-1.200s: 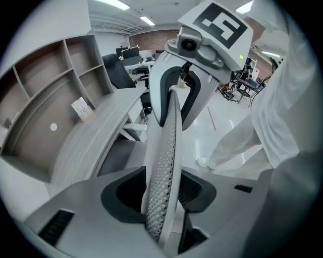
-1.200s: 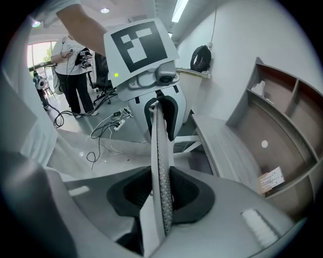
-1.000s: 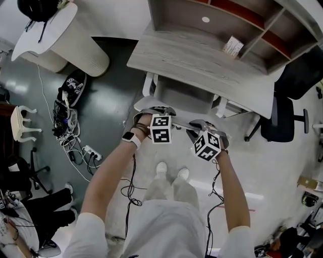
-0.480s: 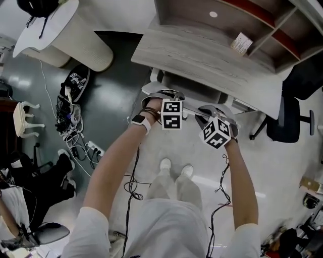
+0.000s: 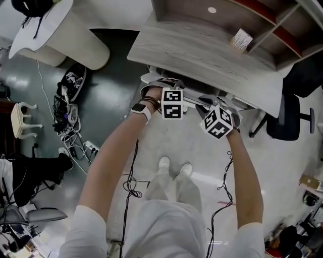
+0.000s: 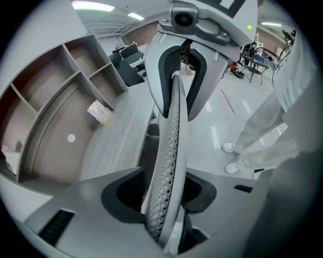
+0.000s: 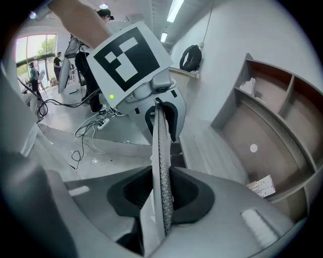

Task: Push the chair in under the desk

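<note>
Desk (image 5: pixel 202 63) shelf compartment (image 5: pixel 189 14) holds 1 card (image 5: pixel 241 39)

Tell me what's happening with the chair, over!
Status: left gripper and right gripper both shut on chair, top of backrest. Mostly tucked under desk. Nothing seen blocking. Over.

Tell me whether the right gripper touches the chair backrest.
Touching: the right gripper view shows the right gripper clamping the chair backrest between its fingers.
</note>
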`<action>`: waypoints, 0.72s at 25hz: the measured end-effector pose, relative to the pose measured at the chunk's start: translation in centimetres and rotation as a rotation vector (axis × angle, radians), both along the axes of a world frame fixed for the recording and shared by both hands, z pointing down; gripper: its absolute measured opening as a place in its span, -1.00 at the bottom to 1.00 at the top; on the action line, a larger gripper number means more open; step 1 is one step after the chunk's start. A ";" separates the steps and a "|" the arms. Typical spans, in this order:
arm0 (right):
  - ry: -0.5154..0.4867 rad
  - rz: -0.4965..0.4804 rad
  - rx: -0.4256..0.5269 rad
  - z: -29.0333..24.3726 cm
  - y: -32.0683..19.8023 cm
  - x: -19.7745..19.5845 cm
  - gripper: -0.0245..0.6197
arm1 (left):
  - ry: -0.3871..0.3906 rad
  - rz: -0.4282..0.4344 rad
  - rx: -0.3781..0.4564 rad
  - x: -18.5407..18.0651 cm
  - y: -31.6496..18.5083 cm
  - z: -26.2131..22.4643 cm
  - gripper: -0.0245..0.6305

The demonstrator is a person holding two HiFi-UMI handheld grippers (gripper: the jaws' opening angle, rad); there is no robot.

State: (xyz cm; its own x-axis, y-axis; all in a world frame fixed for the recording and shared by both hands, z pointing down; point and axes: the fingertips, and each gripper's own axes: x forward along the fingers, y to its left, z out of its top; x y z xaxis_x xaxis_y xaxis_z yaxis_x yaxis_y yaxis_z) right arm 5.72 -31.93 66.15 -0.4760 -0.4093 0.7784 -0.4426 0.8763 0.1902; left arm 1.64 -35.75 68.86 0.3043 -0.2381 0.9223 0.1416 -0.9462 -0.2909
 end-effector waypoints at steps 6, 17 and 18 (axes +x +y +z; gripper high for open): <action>0.025 0.015 0.043 0.2 0.0 -0.3 -0.59 | 0.010 0.002 0.048 -0.3 -0.2 -0.1 -0.42; 0.091 -0.001 0.065 1.3 1.5 -0.4 -0.20 | 0.052 -0.031 0.095 -0.3 0.3 -0.4 -0.29; 0.071 0.018 0.070 1.0 1.5 -0.4 -0.20 | 0.068 -0.041 0.096 -0.2 0.5 -0.7 -0.26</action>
